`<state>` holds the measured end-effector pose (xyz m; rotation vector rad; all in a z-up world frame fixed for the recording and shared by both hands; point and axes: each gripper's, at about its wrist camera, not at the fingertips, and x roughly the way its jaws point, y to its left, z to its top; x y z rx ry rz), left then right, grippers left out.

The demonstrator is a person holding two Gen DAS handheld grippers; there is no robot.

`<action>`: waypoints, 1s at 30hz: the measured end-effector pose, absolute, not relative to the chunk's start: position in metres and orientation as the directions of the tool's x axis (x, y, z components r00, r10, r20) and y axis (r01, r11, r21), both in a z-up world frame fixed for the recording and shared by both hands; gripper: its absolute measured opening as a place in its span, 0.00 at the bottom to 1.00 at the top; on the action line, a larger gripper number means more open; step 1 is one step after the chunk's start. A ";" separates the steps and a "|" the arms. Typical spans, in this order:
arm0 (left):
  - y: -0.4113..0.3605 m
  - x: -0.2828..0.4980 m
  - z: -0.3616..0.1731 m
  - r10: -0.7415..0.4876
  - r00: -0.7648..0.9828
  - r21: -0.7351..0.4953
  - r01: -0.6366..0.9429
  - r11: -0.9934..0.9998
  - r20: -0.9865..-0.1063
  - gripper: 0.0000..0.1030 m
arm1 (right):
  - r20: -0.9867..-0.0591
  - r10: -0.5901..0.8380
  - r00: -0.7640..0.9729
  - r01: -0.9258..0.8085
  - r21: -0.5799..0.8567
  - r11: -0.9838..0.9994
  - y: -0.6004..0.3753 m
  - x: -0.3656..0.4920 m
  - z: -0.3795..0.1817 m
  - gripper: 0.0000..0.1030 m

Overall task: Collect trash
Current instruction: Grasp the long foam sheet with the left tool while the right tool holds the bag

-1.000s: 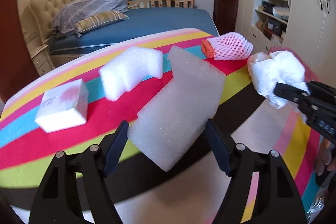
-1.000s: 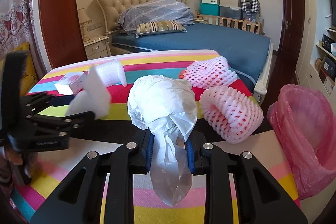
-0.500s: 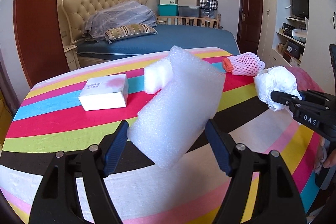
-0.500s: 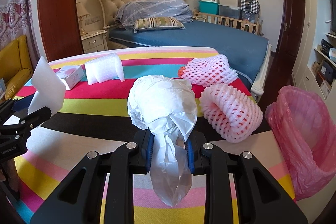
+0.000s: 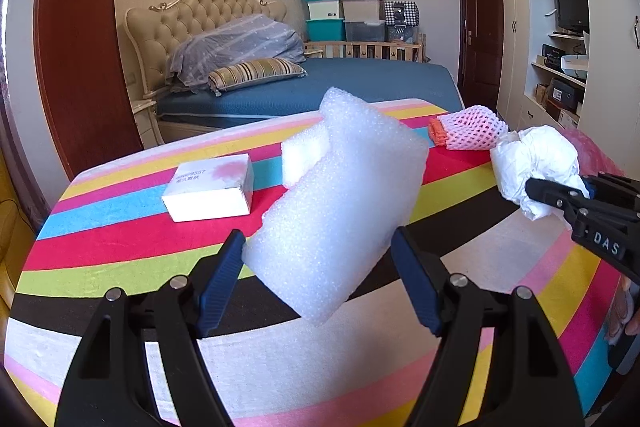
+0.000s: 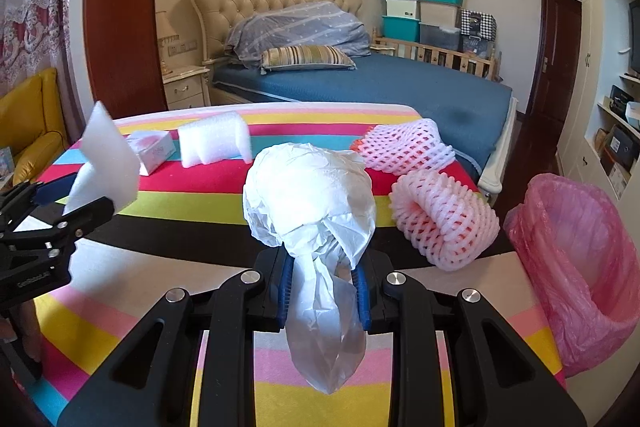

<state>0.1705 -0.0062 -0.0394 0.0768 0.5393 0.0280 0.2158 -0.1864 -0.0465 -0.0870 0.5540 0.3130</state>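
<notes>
My left gripper (image 5: pixel 318 261) is shut on a white foam block (image 5: pixel 336 203) and holds it above the striped table (image 5: pixel 120 259). It also shows at the left of the right wrist view (image 6: pixel 76 203) with the foam block (image 6: pixel 106 163). My right gripper (image 6: pixel 322 281) is shut on a crumpled white plastic bag (image 6: pixel 310 195), which also shows in the left wrist view (image 5: pixel 536 167). A pink trash bag (image 6: pixel 576 263) hangs open at the table's right edge.
On the table lie a second foam piece (image 6: pixel 214 143), a small white box (image 5: pixel 210 187) and two pink foam fruit nets (image 6: pixel 442 221) (image 6: pixel 404 145). A bed (image 6: pixel 360 83) stands behind the table, shelves (image 5: pixel 560 75) at the right.
My left gripper has lifted and swung left with the foam block, so the table sits lower in its view. The right gripper holds the bag steady.
</notes>
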 end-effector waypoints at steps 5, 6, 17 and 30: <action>-0.007 0.154 -0.037 -0.013 0.864 0.021 0.027 0.999 -0.503 0.70 | -0.521 0.297 0.800 -0.353 -0.009 0.936 -0.179 0.199 -0.043 0.24; -0.010 0.149 -0.037 -0.015 0.869 0.025 0.031 0.999 -0.495 0.70 | -0.522 0.304 0.797 -0.361 -0.009 0.932 -0.177 0.195 -0.043 0.24; -0.028 0.124 -0.033 -0.056 0.883 0.025 0.076 0.997 -0.466 0.71 | -0.521 0.312 0.794 -0.376 -0.019 0.926 -0.182 0.171 -0.046 0.24; -0.052 0.122 -0.031 -0.062 0.881 0.087 0.116 0.989 -0.469 0.71 | -0.483 0.309 0.819 -0.355 -0.003 0.935 -0.206 0.152 -0.039 0.25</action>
